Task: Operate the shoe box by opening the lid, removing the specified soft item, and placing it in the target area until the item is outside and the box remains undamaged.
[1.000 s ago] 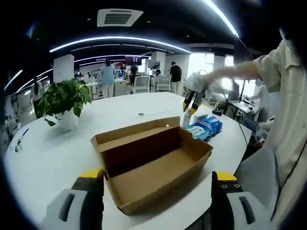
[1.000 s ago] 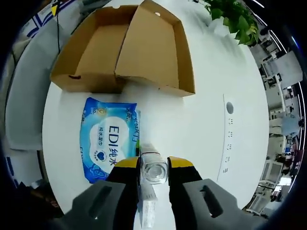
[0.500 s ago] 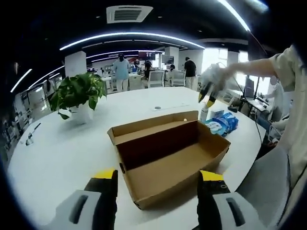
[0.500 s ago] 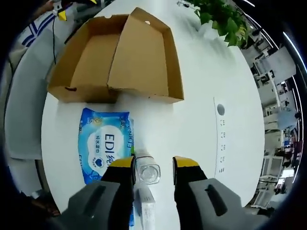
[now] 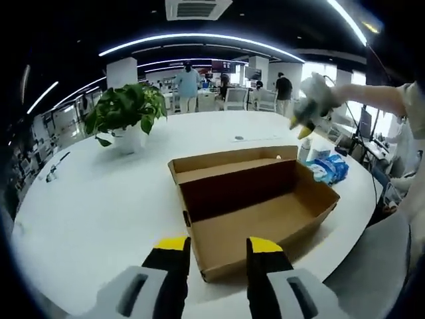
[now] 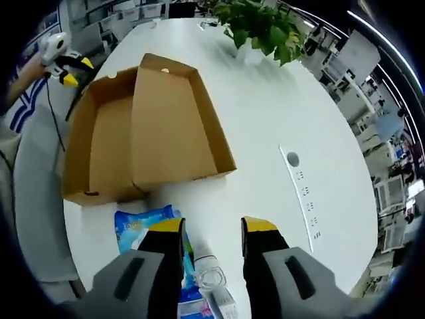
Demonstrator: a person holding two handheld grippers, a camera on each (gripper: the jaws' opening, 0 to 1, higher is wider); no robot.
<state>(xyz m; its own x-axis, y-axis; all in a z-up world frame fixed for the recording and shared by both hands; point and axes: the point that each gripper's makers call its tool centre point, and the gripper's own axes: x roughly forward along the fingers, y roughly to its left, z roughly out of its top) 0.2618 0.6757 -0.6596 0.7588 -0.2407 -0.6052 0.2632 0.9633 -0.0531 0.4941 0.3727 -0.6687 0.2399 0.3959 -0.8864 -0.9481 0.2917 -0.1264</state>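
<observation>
The round white worktop (image 5: 99, 199) carries the open cardboard shoe box (image 5: 255, 209), a potted plant (image 5: 126, 119) and, beside the box, a blue wet-wipes pack (image 6: 149, 229) with a clear bottle (image 6: 209, 279) touching it. The left tool (image 5: 216, 244) and right tool (image 6: 212, 226) hover with jaws apart, gripping nothing

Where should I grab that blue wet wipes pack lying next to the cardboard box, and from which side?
Take the blue wet wipes pack by its long edges, coming straight down from above. It lies flat on the white table, so a side approach has little to catch. The open right gripper already hangs above it. Judging by the views, stay off the end by the clear bottle and away from the brown cardboard box.
</observation>
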